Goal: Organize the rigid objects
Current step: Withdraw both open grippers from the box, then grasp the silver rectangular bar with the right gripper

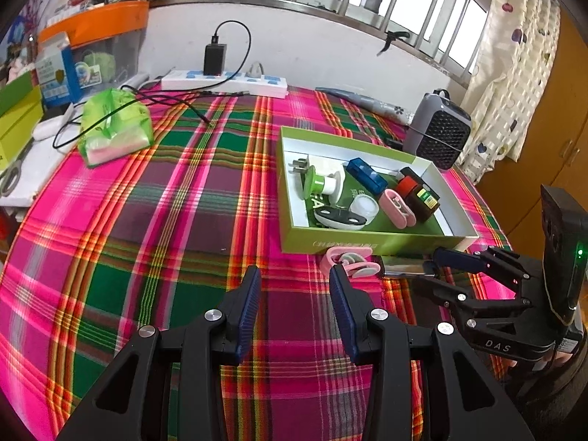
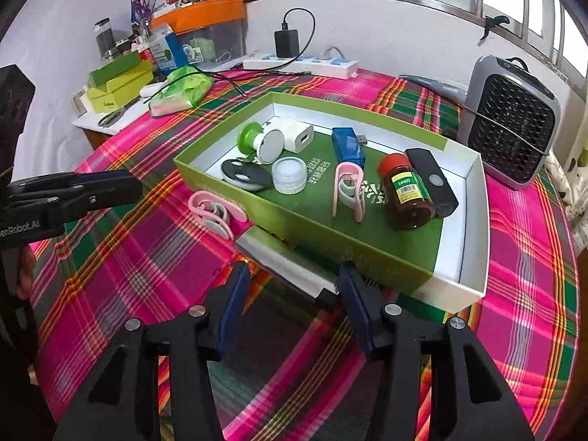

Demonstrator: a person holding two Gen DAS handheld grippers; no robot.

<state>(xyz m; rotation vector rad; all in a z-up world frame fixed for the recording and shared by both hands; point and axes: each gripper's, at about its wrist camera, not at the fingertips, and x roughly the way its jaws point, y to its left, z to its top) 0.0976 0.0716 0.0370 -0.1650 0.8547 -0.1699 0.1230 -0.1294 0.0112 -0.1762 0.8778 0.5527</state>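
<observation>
A green box (image 1: 367,244) (image 2: 228,189) on the plaid tablecloth holds several small items: a red-capped brown jar (image 2: 406,194), a blue USB stick (image 2: 347,145), a pink clip (image 2: 347,193), a white charger (image 2: 296,134), a clear round lid (image 2: 289,175). Outside it, against the near wall, lie a second pink clip (image 1: 351,262) (image 2: 215,213) and a silver flat bar (image 1: 402,266) (image 2: 283,261). My left gripper (image 1: 294,275) is open and empty, its right finger beside the loose pink clip. My right gripper (image 2: 290,275) is open, its fingers on either side of the silver bar's near end.
A grey desk fan (image 2: 509,121) stands right of the box. A white power strip (image 1: 224,81) with a black adapter, a green tissue pack (image 1: 114,125) and cables lie at the back. Boxes, scissors and an orange-lidded bin (image 2: 205,18) crowd the far left.
</observation>
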